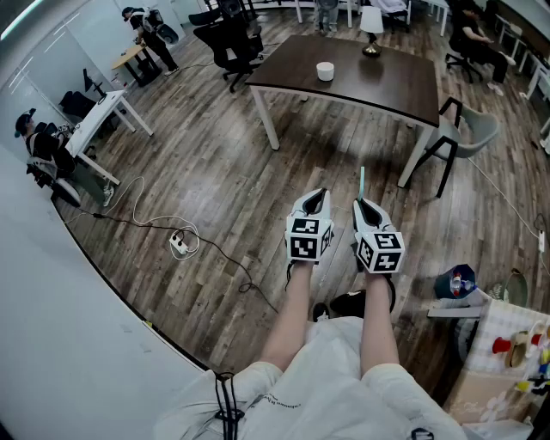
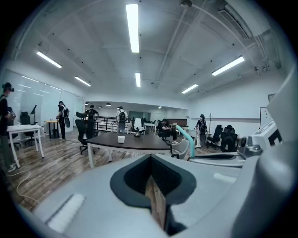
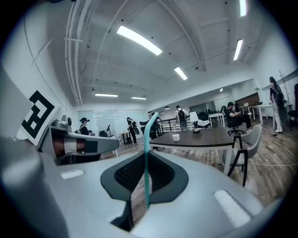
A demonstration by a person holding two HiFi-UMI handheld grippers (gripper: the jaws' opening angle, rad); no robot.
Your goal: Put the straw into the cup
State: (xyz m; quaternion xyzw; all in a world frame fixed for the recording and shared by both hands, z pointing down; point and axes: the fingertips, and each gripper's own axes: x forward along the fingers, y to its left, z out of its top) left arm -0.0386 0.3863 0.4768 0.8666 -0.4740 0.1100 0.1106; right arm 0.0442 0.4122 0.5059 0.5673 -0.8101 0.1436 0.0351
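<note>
A grey-brown wooden plank floor [image 1: 215, 172] fills most of the head view. On it stands a long dark brown rectangular table with white legs [image 1: 378, 77], and a grey shell chair with black legs [image 1: 468, 133] is drawn up at the table's right end. Nearer the person, a black cable runs across the planks to a white power strip [image 1: 180, 245]. Both bare forearms reach forward over the floor, each carrying a white gripper with a black-and-white marker cube. The left gripper [image 1: 314, 199] is just beside the right gripper [image 1: 364, 204], and both are well short of the table. The left gripper's jaws are pressed together with nothing between them. The right gripper's jaws are clamped on a thin teal plastic straw [image 3: 146, 158], which rises upright from between them and bends over at its top end. A small white round cup [image 1: 325, 70] stands on the tabletop, toward its far side and near a small table lamp with a white shade [image 1: 371, 24], well apart from the straw.
</note>
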